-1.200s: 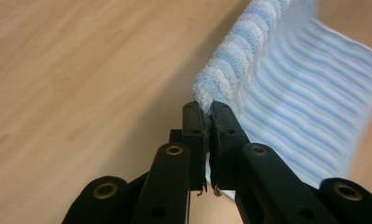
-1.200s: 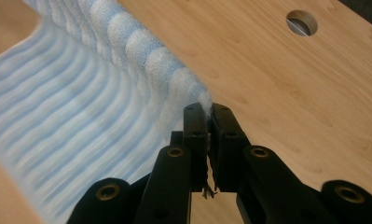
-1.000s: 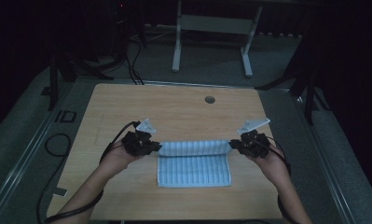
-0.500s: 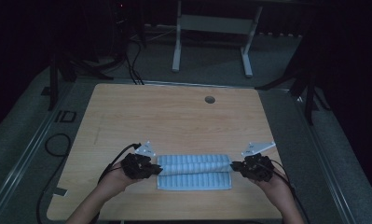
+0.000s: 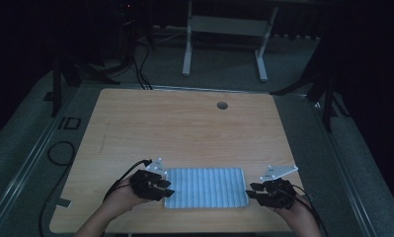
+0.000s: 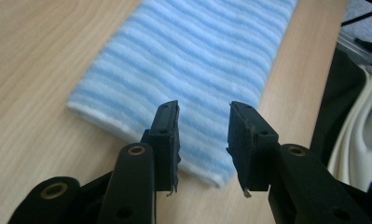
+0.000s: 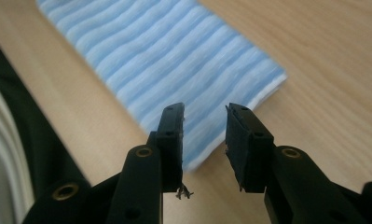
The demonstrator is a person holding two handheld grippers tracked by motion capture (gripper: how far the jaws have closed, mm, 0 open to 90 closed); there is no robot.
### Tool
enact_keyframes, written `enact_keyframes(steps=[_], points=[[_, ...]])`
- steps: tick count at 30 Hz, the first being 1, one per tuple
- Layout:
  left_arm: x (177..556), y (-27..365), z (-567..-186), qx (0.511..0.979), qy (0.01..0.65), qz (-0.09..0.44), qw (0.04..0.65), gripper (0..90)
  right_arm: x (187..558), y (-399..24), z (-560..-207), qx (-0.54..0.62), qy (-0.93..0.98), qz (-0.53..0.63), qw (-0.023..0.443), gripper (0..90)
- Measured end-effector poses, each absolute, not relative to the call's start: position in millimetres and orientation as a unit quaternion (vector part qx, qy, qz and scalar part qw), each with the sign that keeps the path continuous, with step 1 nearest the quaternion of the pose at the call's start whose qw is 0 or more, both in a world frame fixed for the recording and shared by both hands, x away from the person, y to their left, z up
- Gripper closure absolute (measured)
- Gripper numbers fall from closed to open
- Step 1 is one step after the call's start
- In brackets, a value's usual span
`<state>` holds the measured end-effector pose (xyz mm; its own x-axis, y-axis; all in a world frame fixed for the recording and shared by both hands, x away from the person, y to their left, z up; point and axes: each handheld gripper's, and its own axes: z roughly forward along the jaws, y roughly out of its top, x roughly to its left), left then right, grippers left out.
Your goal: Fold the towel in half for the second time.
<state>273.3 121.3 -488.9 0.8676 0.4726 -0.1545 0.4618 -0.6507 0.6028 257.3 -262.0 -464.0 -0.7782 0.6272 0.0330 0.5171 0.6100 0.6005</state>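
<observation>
Where the wooden table (image 5: 184, 128) nears the person's edge, we see a folded towel (image 5: 206, 187) lying flat, a soft rectangle striped in pale blue and white. It sits between our two grippers, its long sides running across the table. We find no bowl, box or tray on the tabletop, which carries just the towel and a small round hole (image 5: 222, 105) near its far edge.

Our left gripper (image 5: 161, 186) rests at the towel's left end, and its jaws have just been opening; in the left gripper view (image 6: 202, 135) they stand apart above the near corner of the cloth, pressing on nothing. Our right gripper (image 5: 256, 191) sits just off the right end, and its jaws too have just been opening, with a clear gap between the black pads (image 7: 203, 137) over the towel's corner.

The cloth looks plush and ribbed, with a white hem along its folded edge (image 6: 127, 133). The table shows a light, smooth wood grain. The pads look matte and rough, with loose threads at their lower ends.
</observation>
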Motion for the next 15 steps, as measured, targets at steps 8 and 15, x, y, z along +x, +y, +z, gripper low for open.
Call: enact_keyframes(steps=[8,15], points=[[286,100,-517,0.911,0.254,-0.007,0.324,63.1,287,-235,-493,0.311,0.902,0.287,0.082,67.5],[295,102,-534,0.909,0.271,-0.012,0.317,63.4,305,-221,-523,0.307,0.915,0.253,0.073,66.0]])
